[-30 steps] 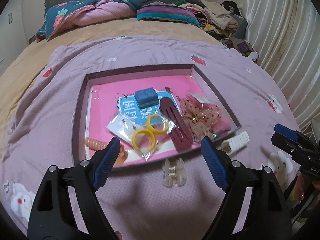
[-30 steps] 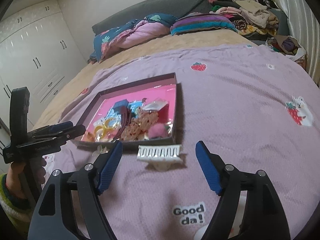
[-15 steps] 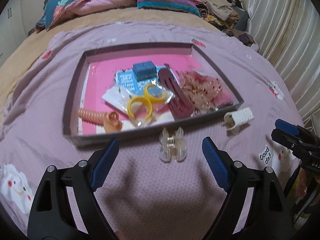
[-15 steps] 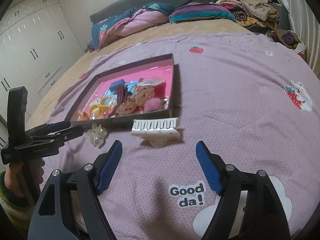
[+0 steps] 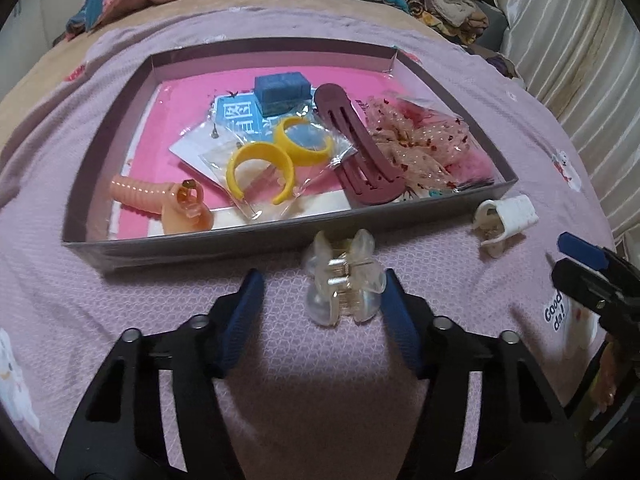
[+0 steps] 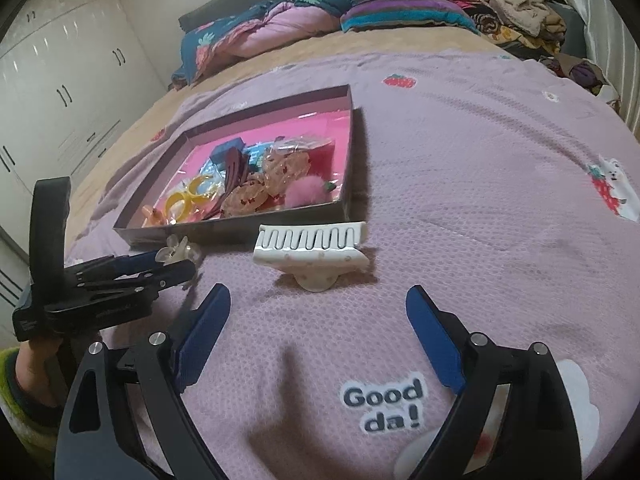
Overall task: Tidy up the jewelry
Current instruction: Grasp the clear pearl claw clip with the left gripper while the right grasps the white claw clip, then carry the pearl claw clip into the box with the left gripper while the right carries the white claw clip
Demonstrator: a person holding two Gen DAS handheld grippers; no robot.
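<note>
Left wrist view: I have the left gripper [image 5: 322, 300] low over the purple bedspread [image 5: 100, 308], jaws spread wide. Its right pad [image 5: 394, 312] sits right against the clear claw clip [image 5: 343, 284]; whether it touches I cannot tell. The left pad [image 5: 244, 312] stands apart from the clip with bare cloth between. Nothing is gripped. The clip lies just outside the near wall of the jewelry box [image 5: 240, 246], close to that wall, so I have little room on its far side.

Inside the box, on the pink floor: two yellow rings [image 5: 276, 160] in a clear bag at the middle, a peach coil hair tie [image 5: 160, 198] in the near left corner, a maroon hair clip [image 5: 356, 156] pointing at the near wall, a blue block [image 5: 282, 88] toward the far wall, and bagged lace scrunchies [image 5: 416, 140] along the right wall.

The white claw clip [image 5: 504, 220] lies off the box's near right corner, on open bedspread.

Right wrist view: the right gripper [image 6: 318, 320] is wide open and empty, its fingers short of the white claw clip [image 6: 312, 248], which rests teeth-up just outside the box's near wall [image 6: 240, 232]. Open bedspread runs to the right of it and toward me. The left gripper [image 6: 172, 266] shows at the left edge, its tips at the clear clip [image 6: 178, 248].
</note>
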